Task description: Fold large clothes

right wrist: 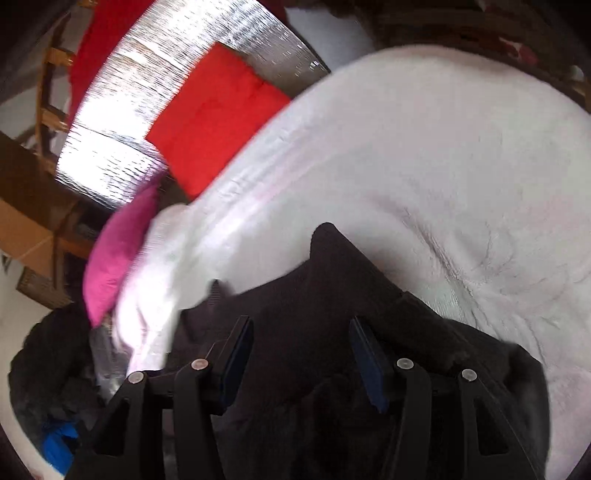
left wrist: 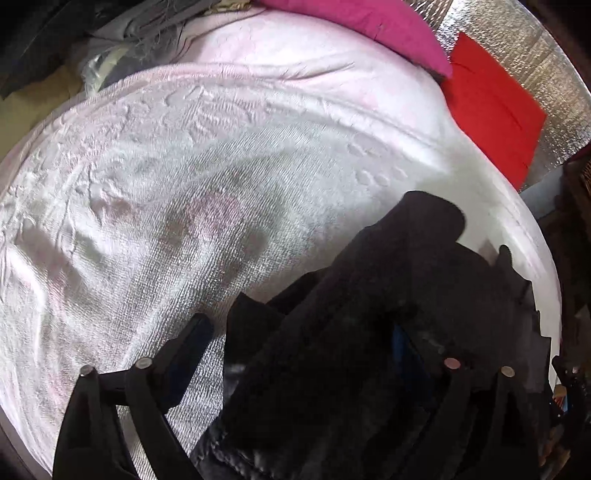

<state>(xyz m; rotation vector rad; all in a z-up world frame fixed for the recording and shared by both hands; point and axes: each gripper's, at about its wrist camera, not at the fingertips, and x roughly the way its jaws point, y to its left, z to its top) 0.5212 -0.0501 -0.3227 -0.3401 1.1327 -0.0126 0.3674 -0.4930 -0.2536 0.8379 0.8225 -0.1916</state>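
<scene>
A dark, almost black garment (left wrist: 388,295) lies bunched on a pale pink-white textured blanket (left wrist: 184,184). In the left wrist view my left gripper (left wrist: 299,332) stands open, and the dark cloth lies between and over its fingers, hiding the right fingertip. In the right wrist view my right gripper (right wrist: 301,343) is open just above the same dark garment (right wrist: 332,280), whose pointed fold reaches onto the blanket (right wrist: 443,166). The blue pads (right wrist: 365,354) show on both fingers. Neither gripper pinches cloth.
A folded red cloth (left wrist: 491,103) and a magenta cloth (left wrist: 369,26) lie on a silver foil mat (left wrist: 535,55) beyond the blanket; they also show in the right wrist view (right wrist: 214,118). Grey and dark clothes (left wrist: 129,33) are heaped at the far left. A dark pile with blue fabric (right wrist: 55,435) sits at lower left.
</scene>
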